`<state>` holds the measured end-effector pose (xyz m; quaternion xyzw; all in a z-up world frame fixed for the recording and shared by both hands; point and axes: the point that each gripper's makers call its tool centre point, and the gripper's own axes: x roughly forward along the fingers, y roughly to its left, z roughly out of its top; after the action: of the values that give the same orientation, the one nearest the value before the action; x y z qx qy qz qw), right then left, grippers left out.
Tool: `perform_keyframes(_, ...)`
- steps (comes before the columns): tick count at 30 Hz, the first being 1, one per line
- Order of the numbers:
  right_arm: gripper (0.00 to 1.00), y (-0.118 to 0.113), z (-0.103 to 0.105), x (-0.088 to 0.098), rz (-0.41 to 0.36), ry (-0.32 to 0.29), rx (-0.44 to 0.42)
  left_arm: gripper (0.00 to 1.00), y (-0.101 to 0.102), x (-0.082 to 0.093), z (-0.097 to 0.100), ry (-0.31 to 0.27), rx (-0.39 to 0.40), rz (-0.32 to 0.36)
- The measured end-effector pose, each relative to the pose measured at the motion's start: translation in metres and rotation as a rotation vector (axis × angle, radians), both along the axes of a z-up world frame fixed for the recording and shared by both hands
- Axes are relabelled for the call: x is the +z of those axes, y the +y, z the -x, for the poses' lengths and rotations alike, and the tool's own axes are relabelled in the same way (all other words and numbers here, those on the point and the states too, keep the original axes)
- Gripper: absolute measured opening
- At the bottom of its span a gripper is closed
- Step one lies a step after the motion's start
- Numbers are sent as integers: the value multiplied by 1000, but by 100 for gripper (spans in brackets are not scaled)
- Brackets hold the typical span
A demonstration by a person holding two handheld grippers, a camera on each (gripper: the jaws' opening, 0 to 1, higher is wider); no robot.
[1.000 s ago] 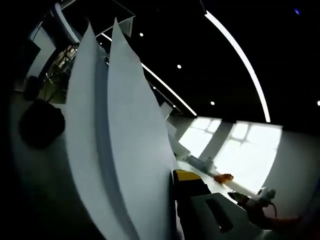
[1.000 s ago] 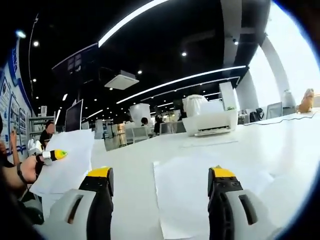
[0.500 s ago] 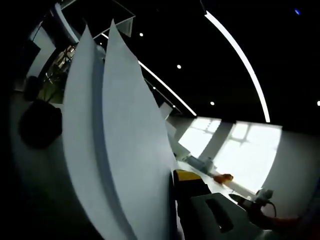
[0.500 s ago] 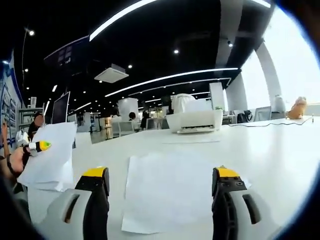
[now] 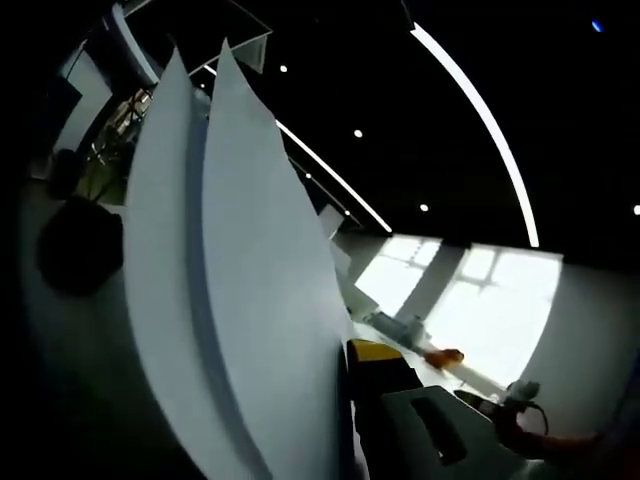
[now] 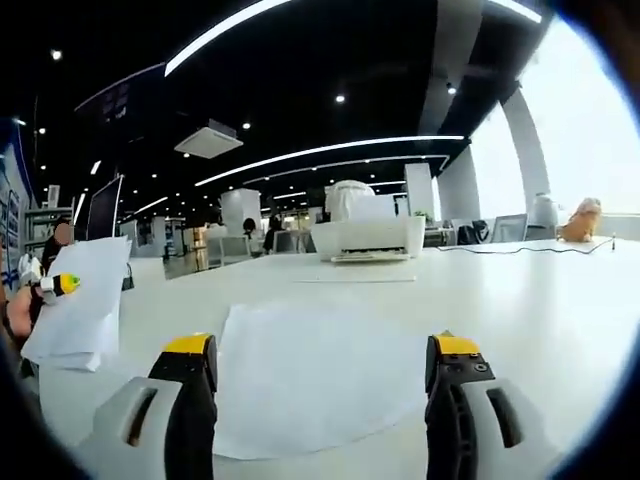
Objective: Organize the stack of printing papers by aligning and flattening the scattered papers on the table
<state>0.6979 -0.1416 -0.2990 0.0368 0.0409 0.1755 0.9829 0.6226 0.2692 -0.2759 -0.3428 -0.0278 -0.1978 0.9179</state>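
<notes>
Left claw grips papers standing upright.

Left gripper view sits hard against raised paper sheets, tilted upward toward the ceiling. Right gripper view looks low and level along the counter, a flat sheet close ahead. Shared: the raised sheets, at its left edge

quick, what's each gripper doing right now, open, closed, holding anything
Left gripper: shut on the sheets of paper, holding them up off the table.
Right gripper: open, empty, jaws either side of the paper lying on the table.
</notes>
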Motion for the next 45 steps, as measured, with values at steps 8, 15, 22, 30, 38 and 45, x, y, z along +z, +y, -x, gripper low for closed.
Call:
perform_keyframes(8,82,-22,-9,-3,13,10,-48,8,0,0,0,1,1,-1)
perform_keyframes(15,82,-39,-16,-5,19,21,-87,8,0,0,0,0,1,-2)
perform_keyframes(22,82,-54,-25,-8,31,33,-127,8,1,0,1,-2,2,-2)
perform_keyframes(30,83,-65,-33,-11,43,49,-161,8,2,1,1,-5,2,1)
perform_keyframes(38,85,-65,-35,-13,42,56,-164,8,1,1,1,-6,2,0)
perform_keyframes(45,87,-64,-36,-14,46,61,-165,8,1,1,1,-7,4,-5)
